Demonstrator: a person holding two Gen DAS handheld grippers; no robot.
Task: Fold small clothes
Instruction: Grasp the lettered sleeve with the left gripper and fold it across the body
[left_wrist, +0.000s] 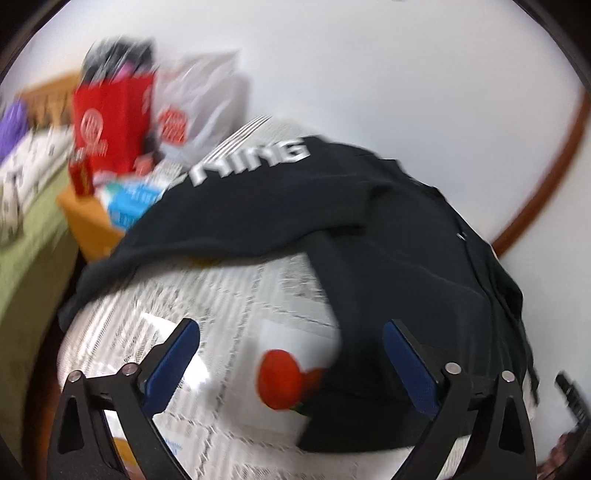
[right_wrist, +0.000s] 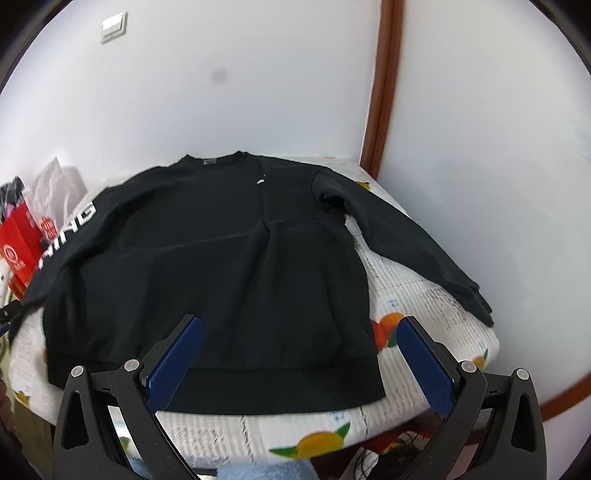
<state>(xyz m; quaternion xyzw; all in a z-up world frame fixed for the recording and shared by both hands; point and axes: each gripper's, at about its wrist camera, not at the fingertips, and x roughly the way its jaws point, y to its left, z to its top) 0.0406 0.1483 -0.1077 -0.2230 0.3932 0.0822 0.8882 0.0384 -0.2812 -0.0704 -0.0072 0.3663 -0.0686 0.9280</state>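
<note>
A black long-sleeved sweatshirt (right_wrist: 221, 258) lies flat, front up, on a newspaper-covered table (right_wrist: 424, 295). Its collar is at the far side and its hem faces me. Its right sleeve (right_wrist: 417, 243) stretches toward the table's right edge. Its left sleeve, with white letters (right_wrist: 70, 229), hangs toward the left. My right gripper (right_wrist: 299, 354) is open and empty above the hem. In the blurred left wrist view the lettered sleeve (left_wrist: 229, 206) crosses the table and the body (left_wrist: 413, 314) lies to the right. My left gripper (left_wrist: 291, 358) is open and empty above the newspaper (left_wrist: 229, 302).
A red paper bag (left_wrist: 110, 122), a white plastic bag (left_wrist: 207, 107) and a red can (left_wrist: 79, 173) stand on an orange side table (left_wrist: 92, 225) to the left. A bed with a green cover (left_wrist: 29, 266) is further left. White walls with a brown door frame (right_wrist: 384, 85) stand close behind.
</note>
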